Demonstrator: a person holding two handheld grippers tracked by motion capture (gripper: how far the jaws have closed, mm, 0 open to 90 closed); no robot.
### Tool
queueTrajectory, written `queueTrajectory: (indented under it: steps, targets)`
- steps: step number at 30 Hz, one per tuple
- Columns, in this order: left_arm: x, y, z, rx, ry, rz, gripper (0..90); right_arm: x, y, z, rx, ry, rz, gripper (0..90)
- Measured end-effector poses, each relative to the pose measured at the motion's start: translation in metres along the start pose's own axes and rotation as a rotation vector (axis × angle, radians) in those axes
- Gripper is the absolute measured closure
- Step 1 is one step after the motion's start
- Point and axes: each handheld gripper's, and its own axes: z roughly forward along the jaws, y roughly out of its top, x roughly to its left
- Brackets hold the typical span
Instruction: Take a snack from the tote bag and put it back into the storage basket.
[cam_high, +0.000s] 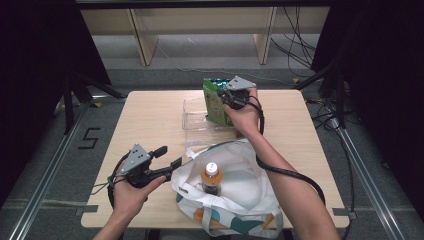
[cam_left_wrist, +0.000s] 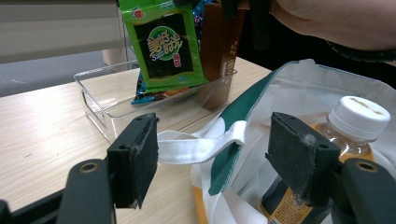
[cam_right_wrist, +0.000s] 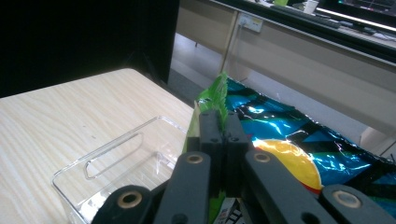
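My right gripper (cam_high: 226, 98) is shut on the top edge of a green seaweed packet (cam_high: 214, 104), which hangs upright over the clear plastic bin (cam_high: 196, 120). In the right gripper view the shut gripper (cam_right_wrist: 219, 122) pinches the green packet (cam_right_wrist: 211, 100), with a shiny blue snack bag (cam_right_wrist: 299, 140) just behind it. My left gripper (cam_high: 169, 157) stands open at the table's front left, beside the white tote bag (cam_high: 245, 167). In the left gripper view the open gripper (cam_left_wrist: 212, 149) frames the tote's white handle (cam_left_wrist: 196, 145) without touching it. A capped bottle (cam_left_wrist: 359, 116) stands in the tote.
A brown box (cam_left_wrist: 219, 42) and the blue snack bag (cam_left_wrist: 150, 95) sit in the clear bin (cam_left_wrist: 93, 100) behind the green packet (cam_left_wrist: 163, 46). The bottle (cam_high: 211, 176) stands upright in the tote's mouth. Bare wooden table (cam_high: 145, 125) lies left of the bin.
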Motion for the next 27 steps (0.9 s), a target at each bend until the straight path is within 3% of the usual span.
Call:
queueTrajectory:
  steps: [7, 15, 16, 18, 22, 27]
  targets:
    - [0.0001, -0.0003, 0.0003, 0.004, 0.001, 0.002, 32.9, 0.0027, -0.0002, 0.0021, 0.01, -0.01, -0.011, 90.0]
    - [-0.0001, -0.0004, 0.001, -0.003, -0.007, -0.001, 32.8, 0.0038, 0.0042, 0.0018, 0.082, -0.006, -0.016, 90.0]
    - [-0.0002, -0.0001, 0.0004, 0.004, -0.001, 0.001, 32.8, 0.0049, 0.0039, 0.0031, 0.068, -0.018, -0.013, 89.8]
    - [0.0, -0.0002, 0.0004, 0.004, -0.001, 0.001, 32.8, 0.0045, 0.0045, 0.0029, 0.087, -0.001, -0.013, 89.1]
    - [0.0004, -0.0001, 0.0002, 0.0, -0.003, -0.001, 32.8, 0.0039, 0.0052, 0.0025, 0.103, -0.01, -0.012, 88.0]
    - [0.0003, -0.0003, 0.0008, 0.003, -0.002, 0.0, 32.7, 0.0014, 0.0079, -0.0023, 0.146, -0.003, -0.035, 85.2]
